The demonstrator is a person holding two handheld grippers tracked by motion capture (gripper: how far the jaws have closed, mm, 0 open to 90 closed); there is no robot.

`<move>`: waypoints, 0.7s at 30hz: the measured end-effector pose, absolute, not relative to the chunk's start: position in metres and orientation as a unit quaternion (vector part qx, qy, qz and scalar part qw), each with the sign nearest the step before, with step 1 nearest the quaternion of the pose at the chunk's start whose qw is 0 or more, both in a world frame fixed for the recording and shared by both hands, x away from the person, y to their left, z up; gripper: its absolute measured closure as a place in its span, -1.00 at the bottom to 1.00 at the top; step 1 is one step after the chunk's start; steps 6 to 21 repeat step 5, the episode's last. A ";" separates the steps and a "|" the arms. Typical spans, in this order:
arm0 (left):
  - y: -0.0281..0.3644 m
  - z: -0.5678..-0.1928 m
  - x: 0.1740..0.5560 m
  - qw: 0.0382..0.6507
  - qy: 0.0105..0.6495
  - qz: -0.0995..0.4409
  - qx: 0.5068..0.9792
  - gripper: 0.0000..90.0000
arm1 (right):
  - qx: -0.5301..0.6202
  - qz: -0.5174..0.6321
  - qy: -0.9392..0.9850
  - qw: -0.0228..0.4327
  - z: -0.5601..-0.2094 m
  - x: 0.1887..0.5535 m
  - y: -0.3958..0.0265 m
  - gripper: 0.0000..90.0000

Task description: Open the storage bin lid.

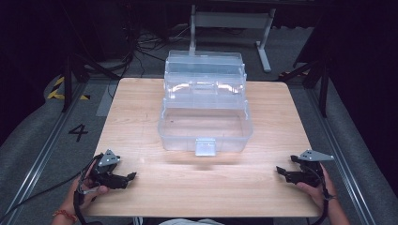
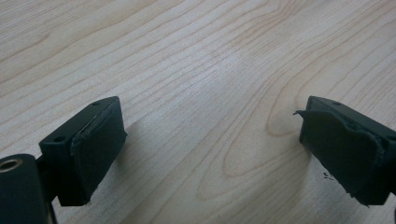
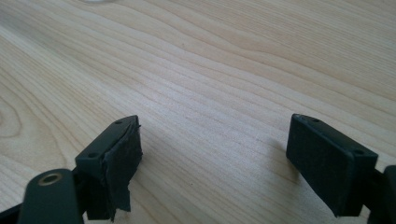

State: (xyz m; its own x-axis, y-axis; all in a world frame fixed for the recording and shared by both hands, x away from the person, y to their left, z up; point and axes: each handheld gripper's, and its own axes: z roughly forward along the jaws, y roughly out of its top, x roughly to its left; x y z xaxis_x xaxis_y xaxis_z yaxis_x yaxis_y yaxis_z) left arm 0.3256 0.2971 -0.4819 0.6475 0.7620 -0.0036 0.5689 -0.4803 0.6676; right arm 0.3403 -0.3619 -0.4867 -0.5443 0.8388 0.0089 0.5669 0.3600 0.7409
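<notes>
Clear plastic cantilever storage box (image 1: 205, 124) at the centre of the desk (image 1: 141, 187), lid thrown back, stepped trays fanned open toward the far edge, lower bin apparently empty. Front latch tab (image 1: 205, 146) hanging at the middle of the near wall, facing the person. Long axis of the box running left to right, parallel to the near edge of the desk. Left tool (image 1: 132, 176) low over the near left corner of the desk, held in the left hand (image 1: 89, 190), jaws aimed rightward along the near edge; in the left gripper view (image 2: 210, 140), jaws spread wide with bare wood grain between the pads (image 2: 100, 149), nothing gripped. Right tool (image 1: 280, 171) near the right edge of the desk, held in the right hand (image 1: 319, 187), jaws aimed leftward, mirror of the other; in the right gripper view (image 3: 212, 154), jaws equally wide apart, nothing gripped, left pad (image 3: 122, 161) frayed at its lower edge. Box ahead of and between both tools, well apart from each, neither clearly nearer. Coming move judged to turn on this symmetry: a forward and inward reach from either side, latch tab midway between the two. Beyond the desk, grey floor with a painted numeral 4 (image 1: 78, 131) and cables (image 1: 141, 44) at the far side.
</notes>
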 end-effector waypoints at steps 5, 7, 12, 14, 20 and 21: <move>0.297 -0.482 0.326 0.324 0.391 0.154 0.848 -0.85 | 0.439 0.357 0.802 0.192 -0.487 0.341 -0.362 -0.58; 0.297 -0.482 0.326 0.324 0.391 0.154 0.848 -0.85 | 0.439 0.357 0.802 0.192 -0.487 0.341 -0.362 -0.58; 0.297 -0.482 0.326 0.324 0.391 0.154 0.848 -0.85 | 0.439 0.357 0.802 0.192 -0.487 0.341 -0.362 -0.58; 0.297 -0.482 0.326 0.324 0.391 0.154 0.848 -0.85 | 0.439 0.357 0.802 0.192 -0.487 0.341 -0.362 -0.58; 0.297 -0.482 0.326 0.324 0.391 0.154 0.848 -0.85 | 0.439 0.357 0.802 0.192 -0.487 0.341 -0.362 -0.58; 0.297 -0.482 0.326 0.324 0.391 0.154 0.848 -0.85 | 0.439 0.357 0.802 0.192 -0.487 0.341 -0.362 -0.58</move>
